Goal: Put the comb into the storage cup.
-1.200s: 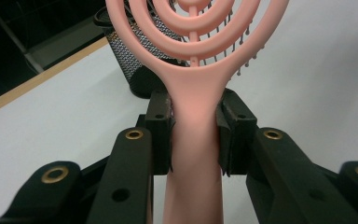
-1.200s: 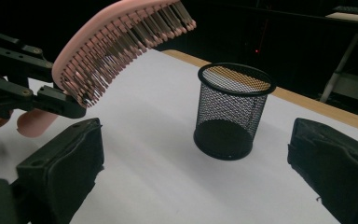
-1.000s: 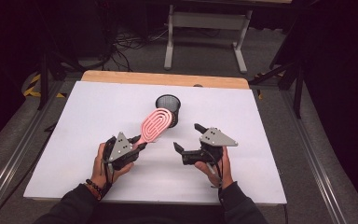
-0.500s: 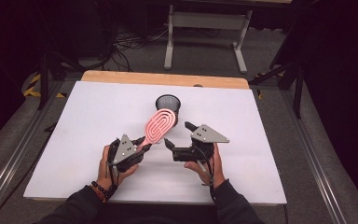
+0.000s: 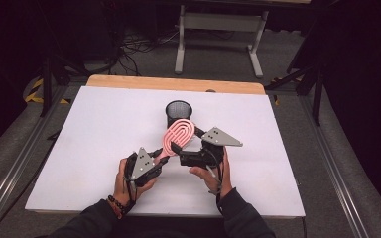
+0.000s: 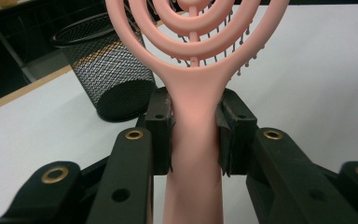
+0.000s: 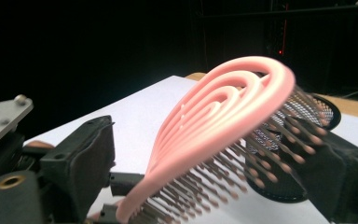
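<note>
The left gripper (image 5: 158,157) clamped the pink plastic vented hairbrush (image 5: 177,136) by its handle while the right gripper's (image 5: 184,149) fingers, just closing around its head, had not yet gripped, leaving the black mesh cup (image 5: 178,112) empty

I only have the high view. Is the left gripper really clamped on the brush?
Observer: Yes. In the left gripper view, both pads of the left gripper press the brush handle just below its head.
Operator: And the right gripper?
Observer: Its jaws have just been closing with the brush head between them. In the right gripper view, the left-hand pad stands clear of the head, and the bristles face the other jaw.
</note>
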